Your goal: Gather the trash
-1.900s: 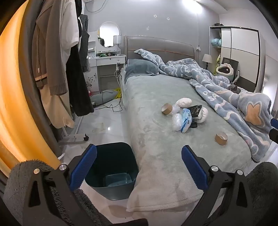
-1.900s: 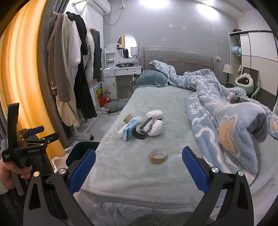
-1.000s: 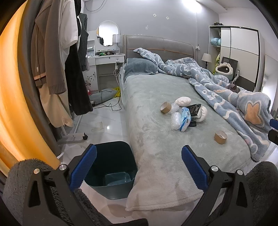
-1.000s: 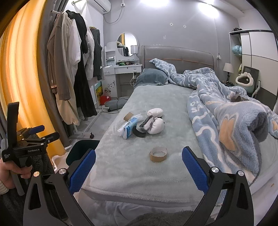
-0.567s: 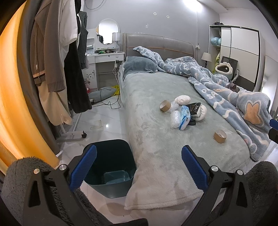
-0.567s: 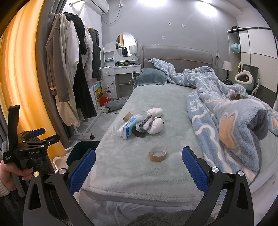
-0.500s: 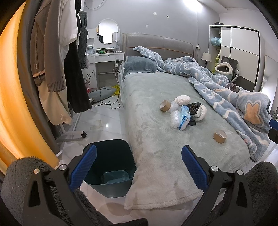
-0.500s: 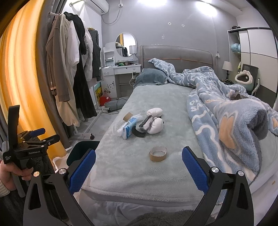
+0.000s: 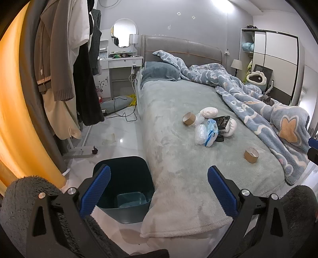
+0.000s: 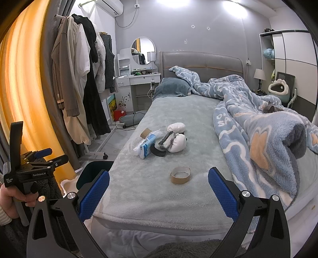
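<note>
right gripper (image 10: 158, 187): wide open, holds nothing | left gripper (image 9: 159, 185): wide open, empty too | tape roll (image 10: 180, 175): lies flat on bed (image 10: 178, 111), straight ahead, near the right gripper | bin (image 9: 127, 178): on floor, left of bed

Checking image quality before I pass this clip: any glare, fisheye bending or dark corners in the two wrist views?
Left wrist view: the ceiling light is blown out, the glossy floor shows a small glare spot, the curtain bows strongly, and the corners are black. Right wrist view: two ceiling lights are blown out, with the same edge bending. Both stay sharp on the tape roll.
</note>
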`<state>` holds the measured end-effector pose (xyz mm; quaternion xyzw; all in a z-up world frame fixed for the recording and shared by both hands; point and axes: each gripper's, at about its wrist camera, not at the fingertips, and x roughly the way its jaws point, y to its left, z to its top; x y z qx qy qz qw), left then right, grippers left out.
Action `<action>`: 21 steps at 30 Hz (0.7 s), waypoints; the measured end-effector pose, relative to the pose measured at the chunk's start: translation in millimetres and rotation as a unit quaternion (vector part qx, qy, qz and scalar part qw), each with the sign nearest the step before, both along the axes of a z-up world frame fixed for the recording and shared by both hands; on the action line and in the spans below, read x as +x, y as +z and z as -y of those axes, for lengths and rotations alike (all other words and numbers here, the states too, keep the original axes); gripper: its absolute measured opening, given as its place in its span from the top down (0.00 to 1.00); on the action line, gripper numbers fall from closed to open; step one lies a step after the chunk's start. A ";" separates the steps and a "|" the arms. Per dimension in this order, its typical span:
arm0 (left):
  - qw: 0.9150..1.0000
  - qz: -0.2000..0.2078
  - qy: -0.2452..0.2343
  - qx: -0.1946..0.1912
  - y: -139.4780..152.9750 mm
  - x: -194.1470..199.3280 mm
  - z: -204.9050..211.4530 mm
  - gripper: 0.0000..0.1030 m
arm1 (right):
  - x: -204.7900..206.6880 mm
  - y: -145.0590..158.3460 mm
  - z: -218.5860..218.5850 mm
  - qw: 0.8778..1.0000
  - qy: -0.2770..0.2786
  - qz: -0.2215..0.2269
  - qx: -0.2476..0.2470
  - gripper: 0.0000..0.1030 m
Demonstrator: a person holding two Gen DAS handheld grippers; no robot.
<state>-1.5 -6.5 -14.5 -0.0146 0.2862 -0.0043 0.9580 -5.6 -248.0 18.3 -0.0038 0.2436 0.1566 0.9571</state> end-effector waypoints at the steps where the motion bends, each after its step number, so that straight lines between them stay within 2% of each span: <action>1: 1.000 0.000 0.000 0.000 -1.1 -1.4 1.5 0.03 | 0.0 0.0 0.0 1.000 0.000 0.000 0.000 0.03; 21: 1.000 -0.002 0.000 -0.001 0.5 1.2 -0.7 0.03 | 0.6 -0.5 0.9 1.000 0.000 -0.002 0.000 0.03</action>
